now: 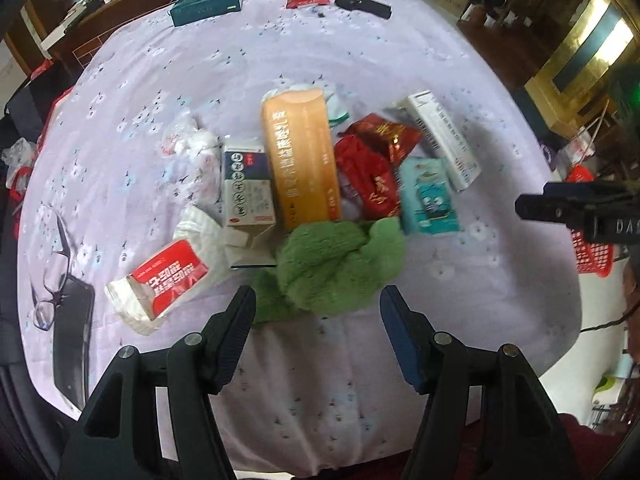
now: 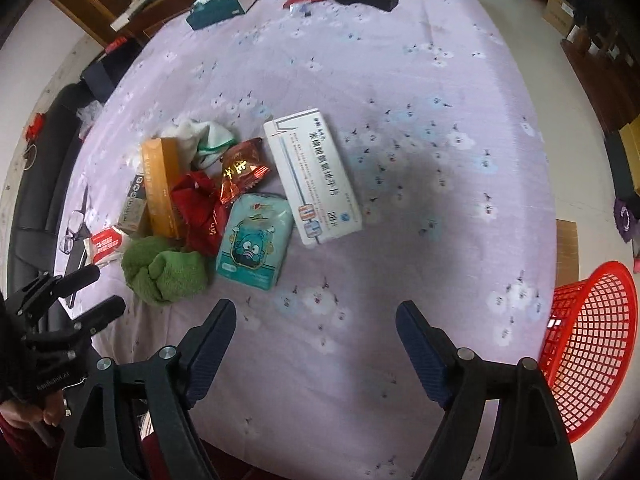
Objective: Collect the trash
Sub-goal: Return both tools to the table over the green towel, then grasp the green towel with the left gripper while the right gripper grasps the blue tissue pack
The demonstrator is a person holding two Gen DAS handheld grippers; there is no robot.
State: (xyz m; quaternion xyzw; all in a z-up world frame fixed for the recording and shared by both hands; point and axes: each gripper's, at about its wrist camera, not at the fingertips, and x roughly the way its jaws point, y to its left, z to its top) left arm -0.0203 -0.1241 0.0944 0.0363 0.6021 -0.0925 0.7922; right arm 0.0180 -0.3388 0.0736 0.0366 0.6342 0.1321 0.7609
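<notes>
The trash lies in a loose heap mid-table on the lilac flowered cloth [image 2: 400,140]. The orange carton [image 1: 300,160] lies flat, its long axis running away from the left camera. Just left of it lies a blue-and-white box [image 1: 246,184], pointing the same way. To its right are a crumpled red wrapper [image 1: 370,176], a teal packet [image 2: 256,240] and a white pill box [image 2: 314,176] whose long axis slants from far-left to near-right in the right view. A green cloth [image 1: 340,264] is bunched at the heap's near edge, touching the carton's end. A red-and-white tissue pack [image 1: 160,284] sits to the left, beside glasses [image 1: 52,272] resting on a phone [image 1: 72,340].

The left gripper [image 1: 318,304] hovers just short of the green cloth, jaws spread, holding nothing. The right gripper [image 2: 316,320] hangs over bare cloth, jaws likewise apart and empty. A red basket [image 2: 592,352] stands off the table's right edge. A tissue box [image 2: 222,6] sits at the far side.
</notes>
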